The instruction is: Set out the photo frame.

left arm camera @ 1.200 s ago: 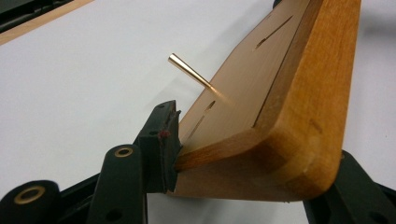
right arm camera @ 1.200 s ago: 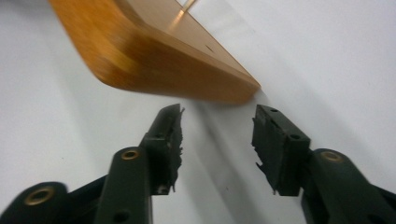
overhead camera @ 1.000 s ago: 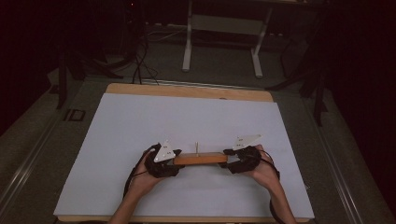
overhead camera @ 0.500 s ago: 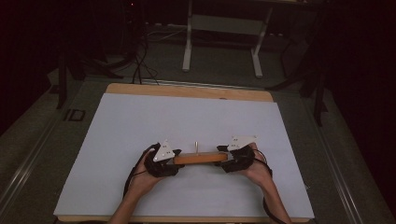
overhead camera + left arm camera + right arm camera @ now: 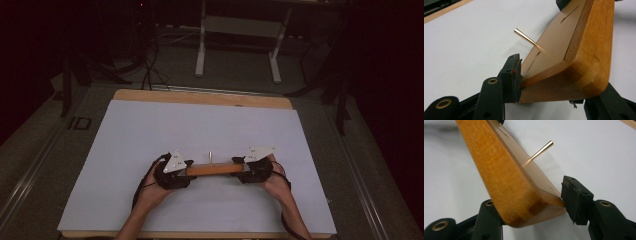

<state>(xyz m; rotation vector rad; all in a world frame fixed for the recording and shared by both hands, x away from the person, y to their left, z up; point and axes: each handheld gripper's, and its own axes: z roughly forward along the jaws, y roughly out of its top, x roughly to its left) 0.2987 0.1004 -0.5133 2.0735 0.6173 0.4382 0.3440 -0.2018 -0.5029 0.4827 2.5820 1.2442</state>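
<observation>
Jaws of both grippers clamp opposite ends of one wooden board (image 5: 216,170).
We find it at six o'clock on the white table (image 5: 150,130), brass pin (image 5: 210,156) standing upright; left gripper (image 5: 186,171) and right gripper (image 5: 241,172) pinch near corners, so uneven lifting risks slippage.

Dim room: white-topped table (image 5: 150,125), dark floor (image 5: 40,150), pale metal frame (image 5: 237,25) behind.

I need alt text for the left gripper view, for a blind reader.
The left gripper clamps one end of a wooden board, which stretches away over a white table. A thin brass rod stands out from the board's slotted face.
</observation>
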